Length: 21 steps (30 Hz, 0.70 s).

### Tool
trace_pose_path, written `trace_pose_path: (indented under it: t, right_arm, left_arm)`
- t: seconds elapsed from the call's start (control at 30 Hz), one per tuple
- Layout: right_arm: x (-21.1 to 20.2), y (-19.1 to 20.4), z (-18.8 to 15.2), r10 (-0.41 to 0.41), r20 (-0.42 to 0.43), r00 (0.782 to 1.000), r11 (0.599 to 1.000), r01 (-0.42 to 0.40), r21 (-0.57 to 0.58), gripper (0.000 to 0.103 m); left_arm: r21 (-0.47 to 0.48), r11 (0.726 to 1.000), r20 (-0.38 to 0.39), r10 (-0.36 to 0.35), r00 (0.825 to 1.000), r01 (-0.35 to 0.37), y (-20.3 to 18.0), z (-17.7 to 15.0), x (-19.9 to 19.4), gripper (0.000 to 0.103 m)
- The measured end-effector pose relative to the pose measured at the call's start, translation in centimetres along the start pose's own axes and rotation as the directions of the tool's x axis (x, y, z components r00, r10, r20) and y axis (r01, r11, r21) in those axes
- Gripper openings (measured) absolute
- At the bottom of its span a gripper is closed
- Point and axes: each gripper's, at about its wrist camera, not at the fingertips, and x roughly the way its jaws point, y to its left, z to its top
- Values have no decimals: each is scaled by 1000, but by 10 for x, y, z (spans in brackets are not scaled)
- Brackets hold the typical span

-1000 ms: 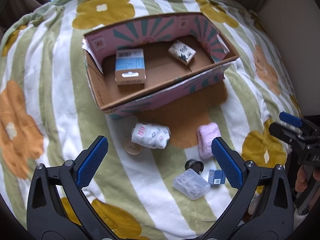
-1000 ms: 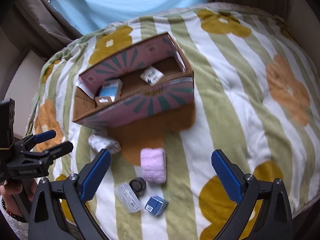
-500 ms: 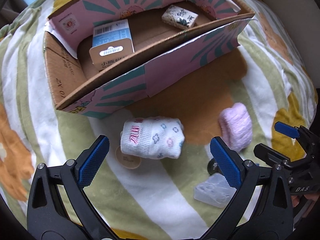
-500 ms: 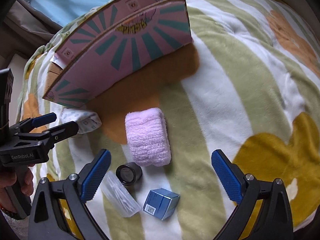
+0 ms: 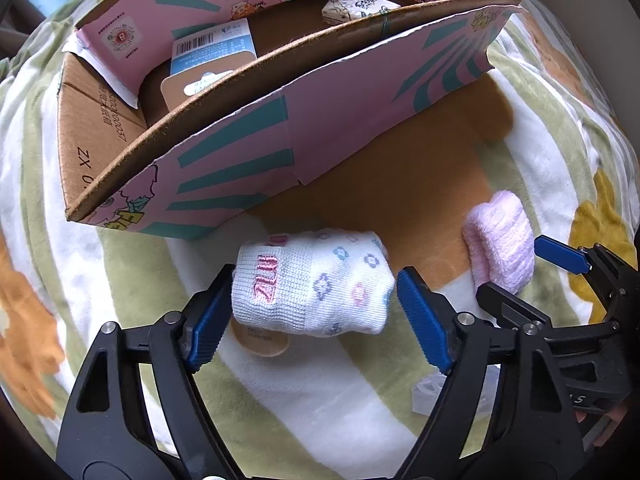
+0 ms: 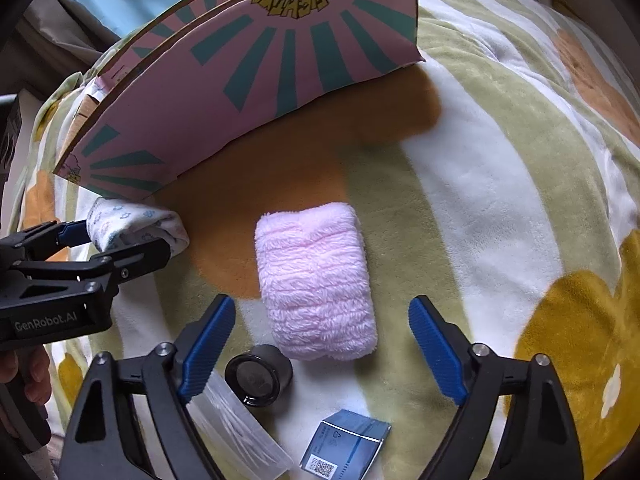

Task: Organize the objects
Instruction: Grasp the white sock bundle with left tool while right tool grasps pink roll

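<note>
A pink and teal cardboard box (image 5: 240, 152) lies open on the flowered blanket, holding a blue carton (image 5: 212, 48) and a small patterned packet (image 5: 356, 6). A rolled white sock (image 5: 312, 288) lies in front of it, between the fingers of my left gripper (image 5: 314, 312); the left pad touches it, the right pad stands just off it. The sock also shows in the right wrist view (image 6: 136, 224). A rolled pink sock (image 6: 316, 284) lies between and just beyond the open fingers of my right gripper (image 6: 320, 348).
A black round jar (image 6: 258, 374), a clear plastic case (image 6: 240, 436) and a small blue box (image 6: 346, 444) lie by the right gripper. A tan disc (image 5: 260, 340) sits under the white sock. The box wall (image 6: 256, 68) rises close behind both socks.
Both grippers have moved forward and down toward the socks. The left gripper's fingers have narrowed around the white sock. The right gripper's fingers have also narrowed, with the pink sock now between them.
</note>
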Motion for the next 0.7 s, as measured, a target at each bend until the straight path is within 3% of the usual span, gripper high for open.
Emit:
trace_pose_path:
  t: [0.07, 0.13, 0.53, 0.7]
  right_arm:
    - [1, 2, 0, -4, -3, 1000, 1000, 4, -3, 81]
    - [3, 4, 0, -14, -12, 1000, 1000, 14, -7, 75]
    - [2, -8, -7, -48, -35, 998, 999, 48, 14, 46]
    - [-10, -17, -10, -42, -27, 999, 998, 43, 38, 44]
  left_arm:
    - [0, 1000, 4, -7, 1000, 7, 1, 0, 0, 74]
    - [8, 1000, 6, -8, 1000, 8, 1, 1, 0, 60]
    - [19, 999, 22, -45, 999, 45, 4, 2, -2, 51]
    - [18, 998, 28, -57, 998, 57, 7, 1, -8, 49]
